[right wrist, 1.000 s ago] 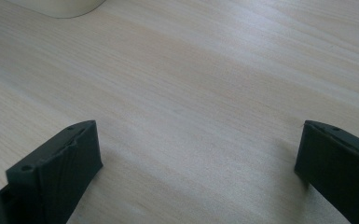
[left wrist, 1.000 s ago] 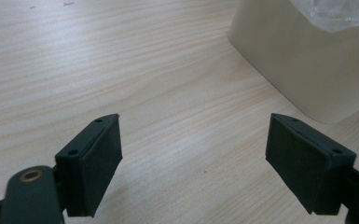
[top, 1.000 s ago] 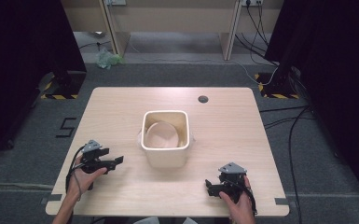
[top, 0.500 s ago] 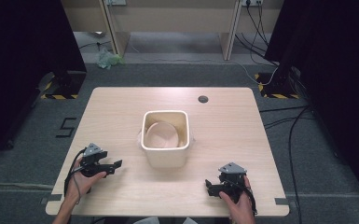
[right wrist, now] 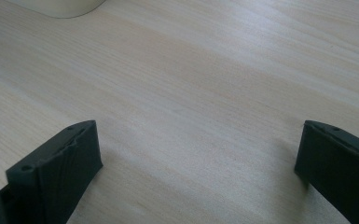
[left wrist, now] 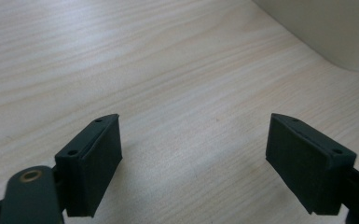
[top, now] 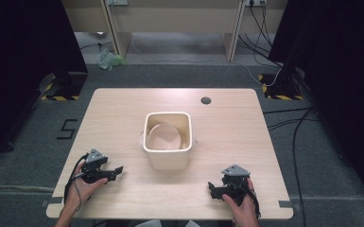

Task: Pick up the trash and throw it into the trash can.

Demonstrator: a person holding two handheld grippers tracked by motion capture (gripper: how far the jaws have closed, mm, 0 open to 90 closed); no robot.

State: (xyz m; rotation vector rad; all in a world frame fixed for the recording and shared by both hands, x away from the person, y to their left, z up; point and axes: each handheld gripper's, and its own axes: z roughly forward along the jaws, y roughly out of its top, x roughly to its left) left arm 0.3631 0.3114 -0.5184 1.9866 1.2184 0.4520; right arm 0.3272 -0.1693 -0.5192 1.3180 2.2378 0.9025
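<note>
Centrally on the wooden table (top: 123,113) stands a cream square bin (top: 168,156), and inside it a round tan bowl (top: 162,137) leans tilted against the wall. Both grippers sit on the near side of the table, one to each side of the bin and closer to the person than it is.

From the left gripper (top: 116,171), held in the left hand (top: 78,187), the bin lies ahead and to the right, apart from the jaws. In the left gripper view, the left gripper (left wrist: 193,163) has its jaws spread wide over bare wood with nothing between them; the bin's rounded lower corner (left wrist: 335,32) shows at the upper right, beyond the right jaw.

From the right gripper (top: 212,189), held in the right hand (top: 243,203), the bin lies ahead and to the left, also apart. In the right gripper view, the right gripper (right wrist: 198,163) likewise has its jaws standing well apart above empty tabletop, and the bin's bottom edge (right wrist: 60,7) shows at the upper left.

A small dark round hole (top: 206,100) sits in the tabletop beyond the bin, far from both grippers.
</note>
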